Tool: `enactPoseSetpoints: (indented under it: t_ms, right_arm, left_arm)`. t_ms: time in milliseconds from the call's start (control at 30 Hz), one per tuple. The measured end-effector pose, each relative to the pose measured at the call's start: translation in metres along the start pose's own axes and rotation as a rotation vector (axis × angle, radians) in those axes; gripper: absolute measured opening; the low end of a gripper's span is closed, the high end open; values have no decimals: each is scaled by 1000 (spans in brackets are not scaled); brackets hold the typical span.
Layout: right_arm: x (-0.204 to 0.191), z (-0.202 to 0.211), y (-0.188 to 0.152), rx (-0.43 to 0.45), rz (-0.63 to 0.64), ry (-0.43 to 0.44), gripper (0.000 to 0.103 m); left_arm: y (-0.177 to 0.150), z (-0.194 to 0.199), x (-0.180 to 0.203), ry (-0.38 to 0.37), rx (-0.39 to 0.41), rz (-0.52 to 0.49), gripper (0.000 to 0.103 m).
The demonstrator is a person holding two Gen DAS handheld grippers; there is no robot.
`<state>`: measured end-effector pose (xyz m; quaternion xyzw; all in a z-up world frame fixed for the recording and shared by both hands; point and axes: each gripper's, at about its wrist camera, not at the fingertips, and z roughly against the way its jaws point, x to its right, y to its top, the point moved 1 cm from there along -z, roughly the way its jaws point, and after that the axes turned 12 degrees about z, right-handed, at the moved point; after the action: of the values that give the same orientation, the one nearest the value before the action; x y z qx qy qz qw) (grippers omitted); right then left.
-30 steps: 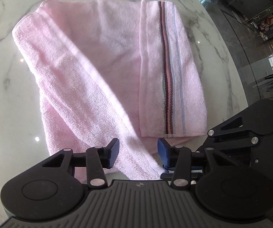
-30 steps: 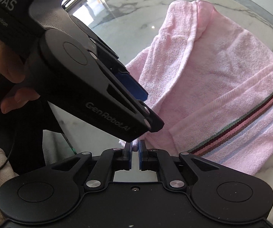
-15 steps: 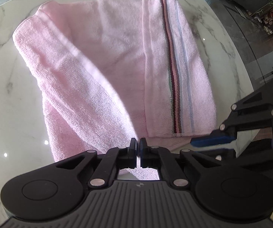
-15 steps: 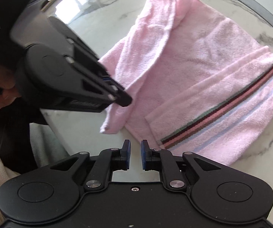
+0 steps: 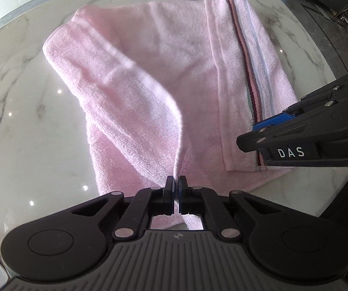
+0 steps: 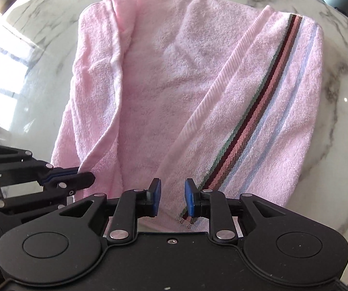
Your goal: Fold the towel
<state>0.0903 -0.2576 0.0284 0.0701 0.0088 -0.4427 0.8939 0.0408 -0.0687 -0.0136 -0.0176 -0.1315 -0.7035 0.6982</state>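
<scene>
The pink towel point(image 5: 164, 77) lies partly folded on the marble table point(image 5: 28, 121). The left gripper point(image 5: 176, 184) is clamped on a raised towel edge right at its tips. The right gripper point(image 6: 172, 195), jaws just opening and pressing nothing, hovers over the striped corner point(image 6: 225, 169) directly below its tips.

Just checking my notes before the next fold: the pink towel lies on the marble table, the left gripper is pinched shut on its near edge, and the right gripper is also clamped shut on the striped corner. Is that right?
Not quite. The right gripper is not clamped: the right wrist view shows its jaws apart, just opened, above the striped corner. The rest holds: the pink towel lies on the marble table, the left gripper shut on its near edge.
</scene>
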Motion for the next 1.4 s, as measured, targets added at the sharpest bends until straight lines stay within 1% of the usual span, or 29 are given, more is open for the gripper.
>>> enactPoseSetpoints:
  t_ms: [67,267,367,400,467,500,567,800,900,1000,1100,1167,1300,1400]
  right_arm:
    - [-3,-4,4,-2,-20,-18,26]
    - [-7,-21,6,-22,-73,-10,27]
    - [-9,-22,6,-22,-59,-30,27]
    - [-10,-22,6,-23,-53,-34,26]
    - [-10,-22,5,-23,-39,-47,14]
    - [-9,-21,5,-21,-40,-45,12]
    - [-1,-18,2,-16,-57,-12,4]
    - [5,11,-13,34,-11,41,2]
    - [3,27,-24,50,7,79,2]
    - [-1,39,-31,60,16,144,2]
    - [-12,55,-34,75,33,209,2]
    - [-18,61,-39,85,51,274,2]
    - [-21,52,-42,79,61,319,2]
    - [-23,42,-41,75,67,355,2]
  left_arm:
    - [-2,2,0,-3,5,4,2]
    - [-10,-1,-1,-23,9,6,2]
    - [-9,-1,-3,-32,8,11,2]
    - [-8,-1,-4,-36,8,13,2]
    - [-7,-1,-4,-40,9,11,2]
    - [-7,-1,-3,-42,10,10,2]
    - [-7,-1,-3,-47,10,10,2]
    - [-6,-2,-2,-72,12,20,2]
    - [-7,0,-2,-88,13,24,2]
    - [-10,5,-5,-108,13,33,2]
    - [-9,8,-5,-142,5,45,2]
    - [-8,9,-6,-180,-1,47,2]
    - [-3,8,-7,-278,-33,68,2]
    - [1,2,-5,-299,-58,67,2]
